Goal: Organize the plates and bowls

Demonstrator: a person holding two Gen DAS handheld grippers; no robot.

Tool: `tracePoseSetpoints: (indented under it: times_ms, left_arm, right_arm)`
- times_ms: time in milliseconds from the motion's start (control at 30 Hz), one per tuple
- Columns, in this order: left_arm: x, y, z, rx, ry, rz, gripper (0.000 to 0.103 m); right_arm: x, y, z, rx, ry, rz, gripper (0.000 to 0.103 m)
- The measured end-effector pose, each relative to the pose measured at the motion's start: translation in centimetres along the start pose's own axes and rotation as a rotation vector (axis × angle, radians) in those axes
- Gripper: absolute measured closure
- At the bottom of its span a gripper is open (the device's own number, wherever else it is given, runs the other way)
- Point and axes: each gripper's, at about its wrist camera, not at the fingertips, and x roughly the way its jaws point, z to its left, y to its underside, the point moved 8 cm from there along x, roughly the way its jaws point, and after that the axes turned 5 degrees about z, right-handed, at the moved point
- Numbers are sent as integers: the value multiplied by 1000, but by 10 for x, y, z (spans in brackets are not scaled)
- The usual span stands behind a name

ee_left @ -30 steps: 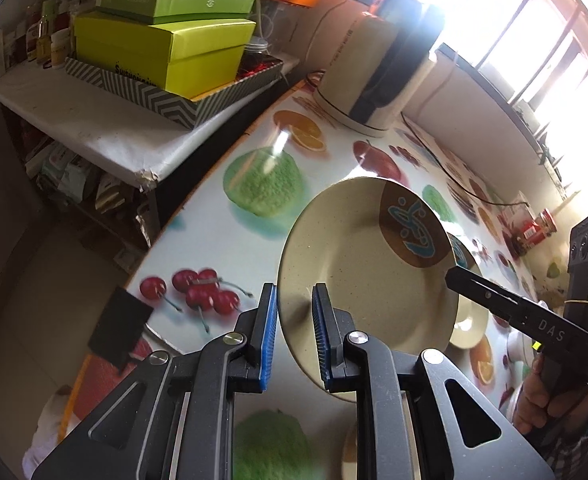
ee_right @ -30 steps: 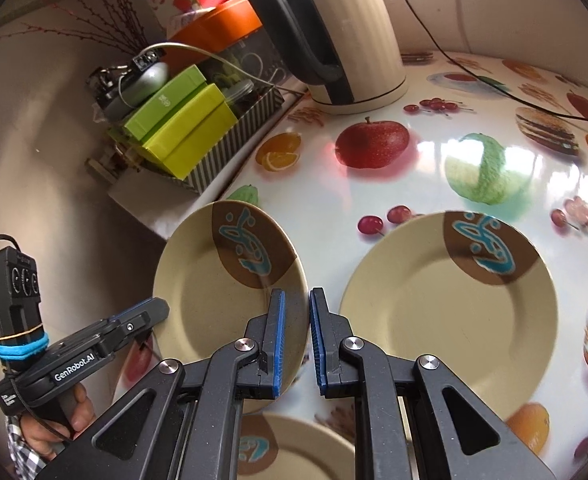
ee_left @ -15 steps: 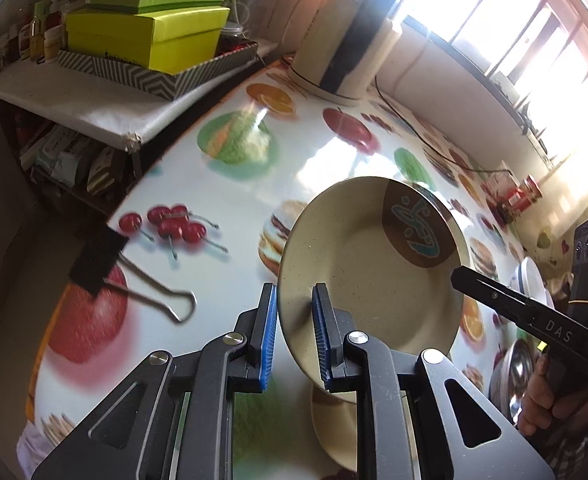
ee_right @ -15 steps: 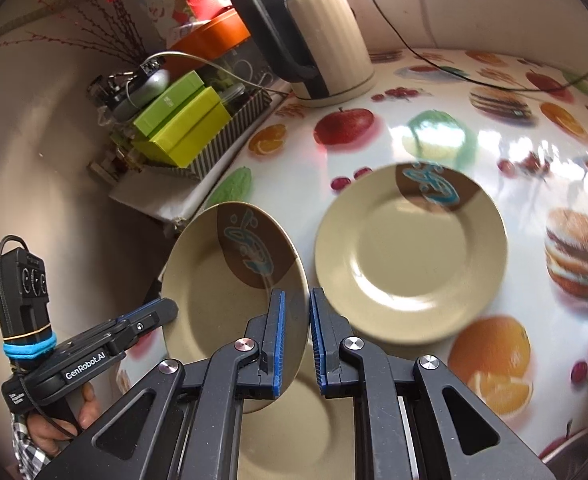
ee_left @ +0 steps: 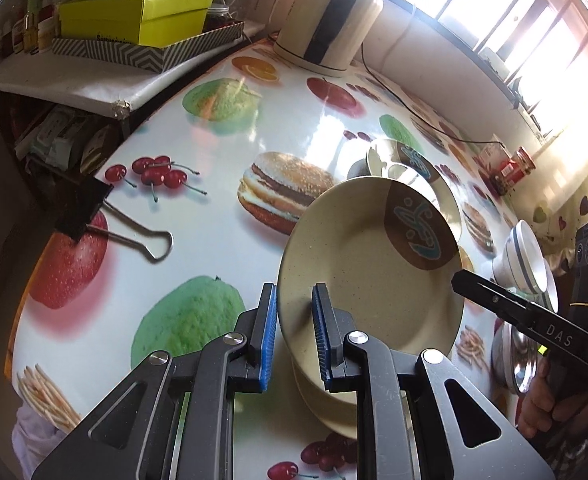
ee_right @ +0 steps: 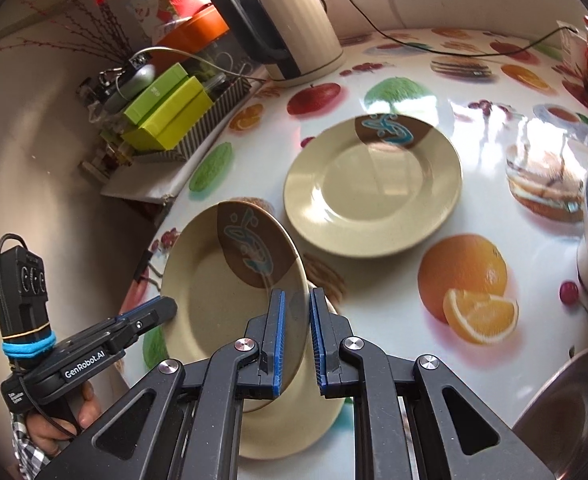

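Under held plate (ee_right: 214, 280), another, half-hidden.

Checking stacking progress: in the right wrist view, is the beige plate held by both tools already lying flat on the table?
No. The beige plate is tilted, gripped at opposite rims by the right tool and left tool, above another plate.

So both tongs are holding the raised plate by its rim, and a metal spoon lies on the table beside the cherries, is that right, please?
Nearly. Both the left tongs and the right tongs do grip the raised plate by its rim. What lies on the table beside the cherries is a black binder clip, not a spoon; the left wrist view shows it.
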Motion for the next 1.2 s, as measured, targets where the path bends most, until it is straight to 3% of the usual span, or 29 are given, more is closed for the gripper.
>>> tracePoseSetpoints:
  times_ms: [933, 1200]
  left_arm:
    - [8, 17, -10, 49, -26, 34, 85]
    - [3, 16, -13, 86, -84, 8, 84]
  right_arm:
    - [-2, 37, -15, 17, 55, 18, 88]
    - [-6, 37, -14, 12, 68, 0, 88]
